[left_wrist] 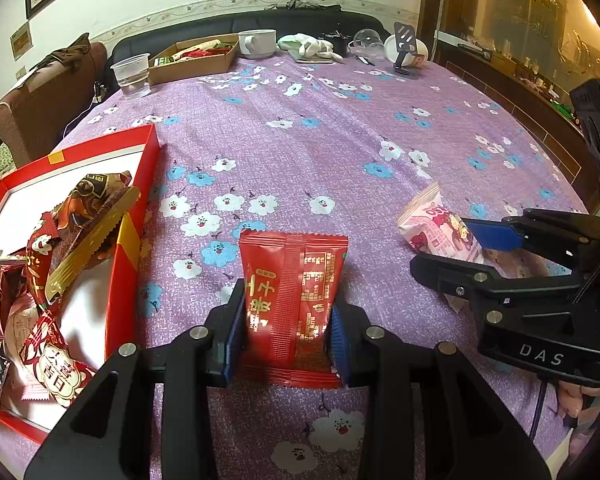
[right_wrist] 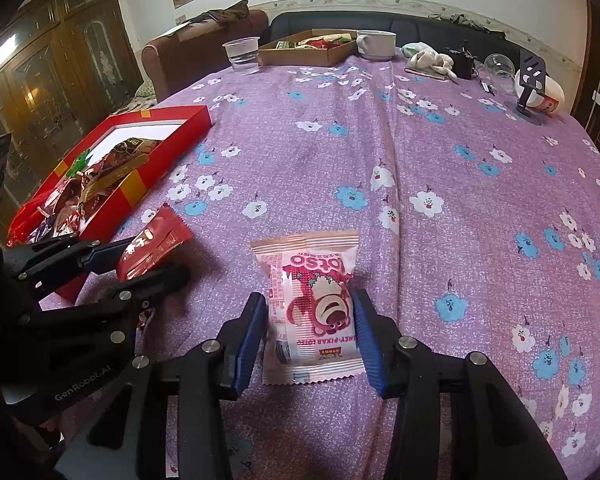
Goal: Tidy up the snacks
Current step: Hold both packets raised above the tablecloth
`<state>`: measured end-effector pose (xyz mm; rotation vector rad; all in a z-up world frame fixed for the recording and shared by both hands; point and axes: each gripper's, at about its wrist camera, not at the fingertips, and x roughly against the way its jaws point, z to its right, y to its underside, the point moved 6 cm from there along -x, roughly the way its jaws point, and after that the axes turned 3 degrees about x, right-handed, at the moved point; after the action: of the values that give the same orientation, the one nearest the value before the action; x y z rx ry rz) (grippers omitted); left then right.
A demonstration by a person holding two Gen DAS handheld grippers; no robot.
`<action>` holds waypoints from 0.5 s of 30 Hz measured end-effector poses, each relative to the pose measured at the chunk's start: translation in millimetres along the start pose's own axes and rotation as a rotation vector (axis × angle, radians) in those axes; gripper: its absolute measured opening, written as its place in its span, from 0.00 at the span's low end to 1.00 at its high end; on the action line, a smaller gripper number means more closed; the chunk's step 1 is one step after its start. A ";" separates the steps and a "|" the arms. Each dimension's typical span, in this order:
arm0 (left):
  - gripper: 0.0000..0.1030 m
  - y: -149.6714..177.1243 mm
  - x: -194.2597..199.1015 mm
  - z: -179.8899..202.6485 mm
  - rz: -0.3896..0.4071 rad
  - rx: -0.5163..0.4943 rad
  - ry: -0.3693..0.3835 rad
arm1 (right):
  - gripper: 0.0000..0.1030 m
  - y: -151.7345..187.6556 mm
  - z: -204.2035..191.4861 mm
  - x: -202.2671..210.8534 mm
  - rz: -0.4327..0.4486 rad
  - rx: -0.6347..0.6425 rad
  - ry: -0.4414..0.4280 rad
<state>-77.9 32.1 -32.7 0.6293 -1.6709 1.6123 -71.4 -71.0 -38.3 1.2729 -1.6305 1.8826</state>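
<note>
Purple flowered cloth is covering the surface, with my two tools working over it.

Through the left wrist camera, my left tool is clamping a red snack packet upright between its blue pads, just right of the red box already holding wrapped snacks. Through the right wrist camera, my right tool is sitting narrowed around a pink bear-print snack packet; its right pad is touching, while the left shows a slight gap.
</note>
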 end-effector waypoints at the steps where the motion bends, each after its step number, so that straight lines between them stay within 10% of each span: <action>1: 0.32 0.0 0.0 -0.1 0.000 0.000 0.000 | 0.45 0.0 0.0 0.0 0.000 0.000 0.000; 15: 0.32 0.2 0.2 -0.3 0.001 0.001 0.000 | 0.47 0.0 -2.2 -0.5 0.001 -0.002 -0.008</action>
<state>-78.1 32.4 -32.7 0.6297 -1.6704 1.6138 -72.0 -68.8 -38.6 1.2806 -1.6373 1.8781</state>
